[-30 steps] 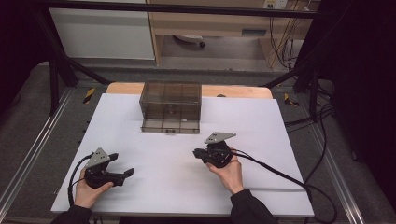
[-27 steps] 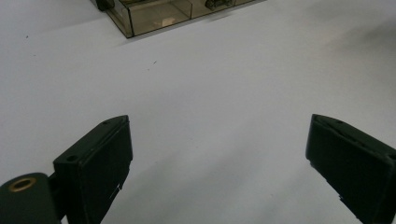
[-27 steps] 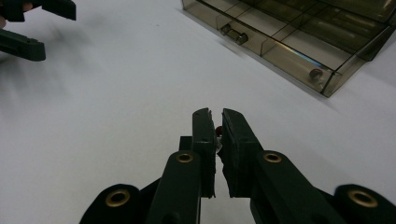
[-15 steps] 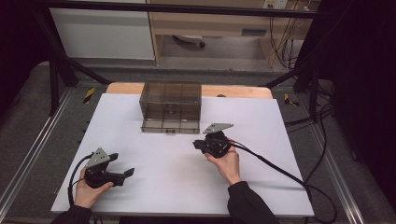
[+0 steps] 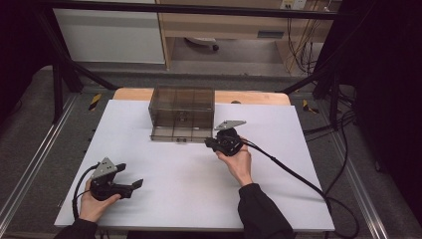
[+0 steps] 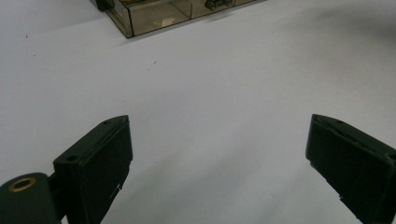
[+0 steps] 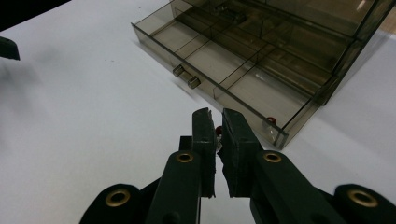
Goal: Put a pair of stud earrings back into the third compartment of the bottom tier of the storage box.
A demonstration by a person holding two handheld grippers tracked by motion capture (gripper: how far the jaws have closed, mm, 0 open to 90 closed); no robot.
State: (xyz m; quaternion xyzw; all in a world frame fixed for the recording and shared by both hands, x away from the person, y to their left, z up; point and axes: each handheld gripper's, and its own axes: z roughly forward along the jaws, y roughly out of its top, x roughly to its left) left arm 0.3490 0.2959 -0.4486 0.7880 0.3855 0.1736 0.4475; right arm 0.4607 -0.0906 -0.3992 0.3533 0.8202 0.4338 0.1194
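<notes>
A smoky see-through drawer box point(image 5: 181, 107) stands at the back middle of the white table point(image 5: 189, 184). Its bottom drawer point(image 7: 224, 65) is pulled out, with a two-knob handle point(image 7: 186, 77) and several compartments. My right gripper point(image 5: 208, 143) is at the drawer's front right corner. Its jaws point(image 7: 215, 122) are nearly closed on a small red piece point(image 7: 218, 129). Another small red piece point(image 7: 270, 121) lies in the drawer's corner compartment. My left gripper point(image 5: 130, 175) rests at the front left, held wide open point(image 6: 217, 158) over bare table, with the box point(image 6: 154, 14) far ahead.
A wooden strip point(image 5: 249, 97) edges the table's far side. The right gripper's cable point(image 5: 293, 172) trails across the table to the right. Dark frame posts and floor rails flank the table.
My right gripper has moved forward to the front right corner of the open drawer. The left gripper has stayed where it was.
</notes>
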